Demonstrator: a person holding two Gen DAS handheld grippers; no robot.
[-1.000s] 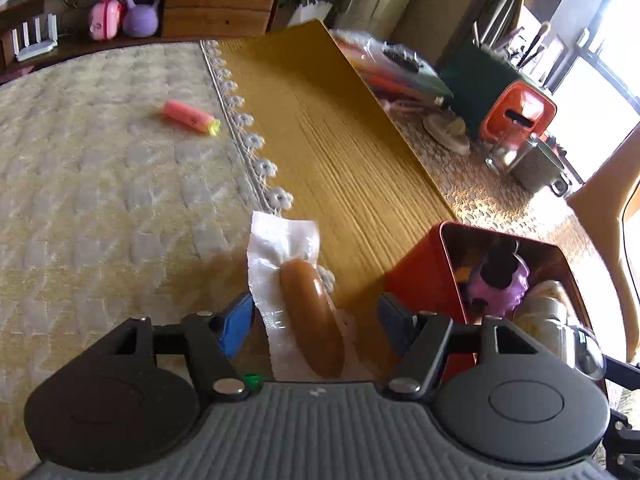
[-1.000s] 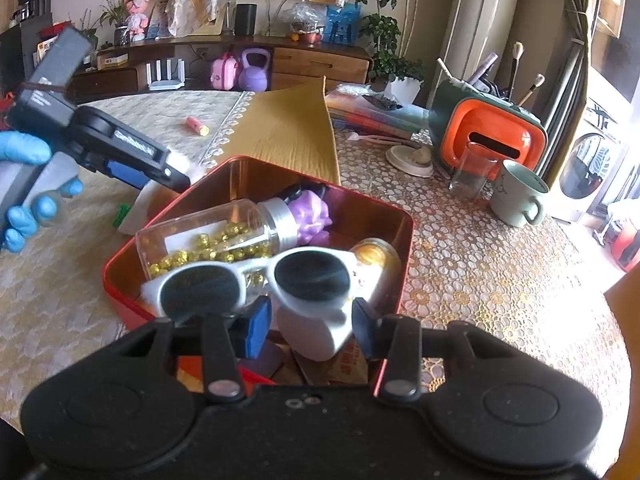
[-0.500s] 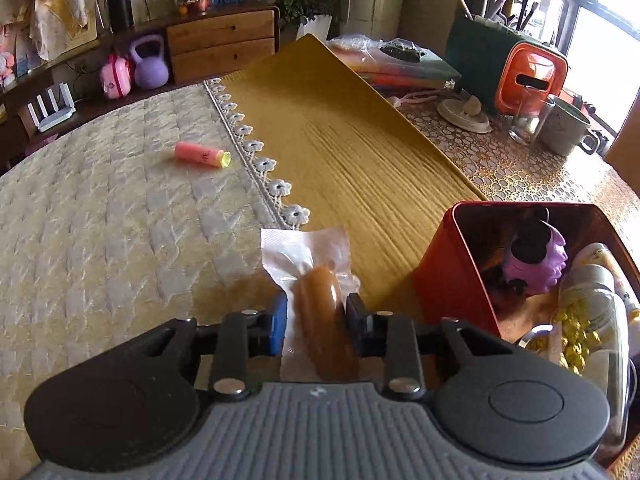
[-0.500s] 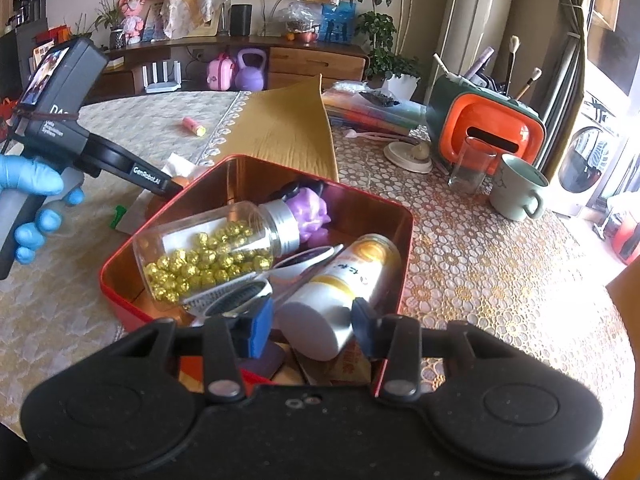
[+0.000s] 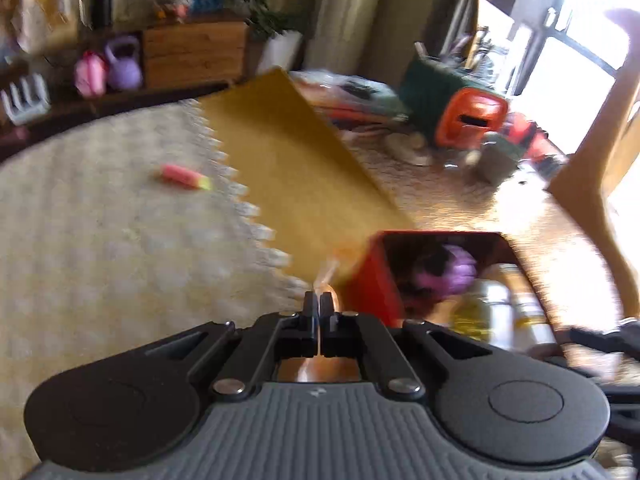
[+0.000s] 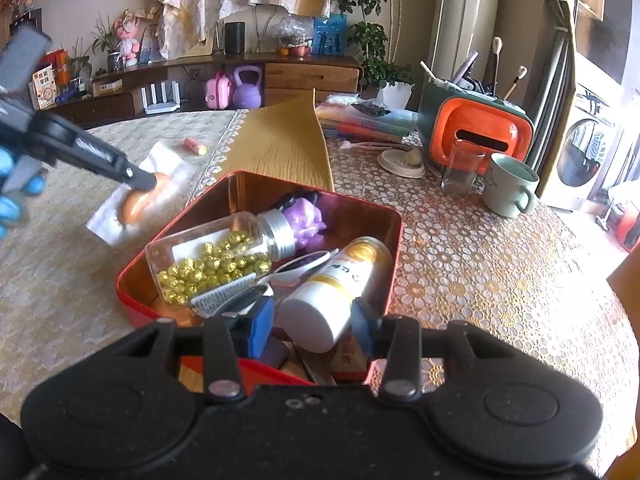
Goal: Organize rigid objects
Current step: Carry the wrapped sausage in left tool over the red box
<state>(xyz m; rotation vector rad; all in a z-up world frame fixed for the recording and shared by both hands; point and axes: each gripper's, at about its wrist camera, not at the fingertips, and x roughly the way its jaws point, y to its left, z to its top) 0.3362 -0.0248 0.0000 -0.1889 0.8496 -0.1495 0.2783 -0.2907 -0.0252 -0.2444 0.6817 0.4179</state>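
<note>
Left gripper (image 6: 150,181) fingers now clamped on wrapped sausage (image 6: 134,204), lifted clear of table (image 6: 52,280); red tin (image 6: 256,366) next. Right gripper (image 6: 312,326) fingers apart, idle.

Both grippers share one build: a ribbed grey housing, black linkage arms pinned with silver screws, and round black discs either side of the right gripper (image 6: 313,322), whose fingers (image 6: 261,322) carry blue pads. The hand (image 6: 16,196) wears a blue glove.
</note>
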